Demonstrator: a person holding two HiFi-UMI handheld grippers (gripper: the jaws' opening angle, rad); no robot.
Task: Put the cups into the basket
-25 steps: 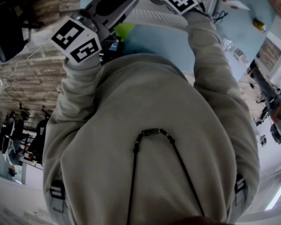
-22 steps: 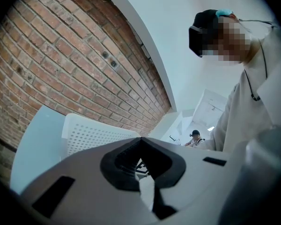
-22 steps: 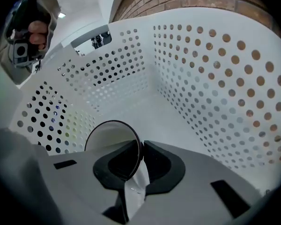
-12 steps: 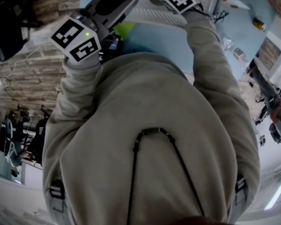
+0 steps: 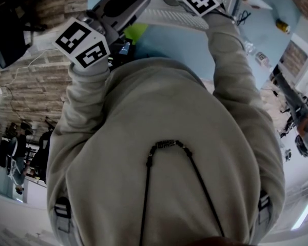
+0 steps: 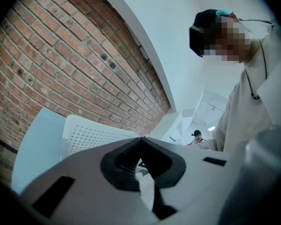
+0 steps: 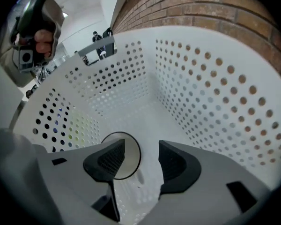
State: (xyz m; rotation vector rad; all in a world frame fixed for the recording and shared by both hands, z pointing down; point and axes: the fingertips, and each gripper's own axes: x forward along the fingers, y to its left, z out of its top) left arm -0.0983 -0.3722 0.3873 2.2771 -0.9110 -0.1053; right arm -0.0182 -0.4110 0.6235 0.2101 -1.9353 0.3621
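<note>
On the smooth pale blue worktop stands the white plastic basket — curved walls dotted with round holes. A round-rimmed cup sits inside it. The right claw has just been opening, and its ribbed dark pads are apart, off the cup. The left claw is pressed together — empty.

Red brick wall at the back, white wall beside it. Light blue table in front of the brick. Brown plank-patterned floor at left, with a dark chair. Bright light strip far off at right.
</note>
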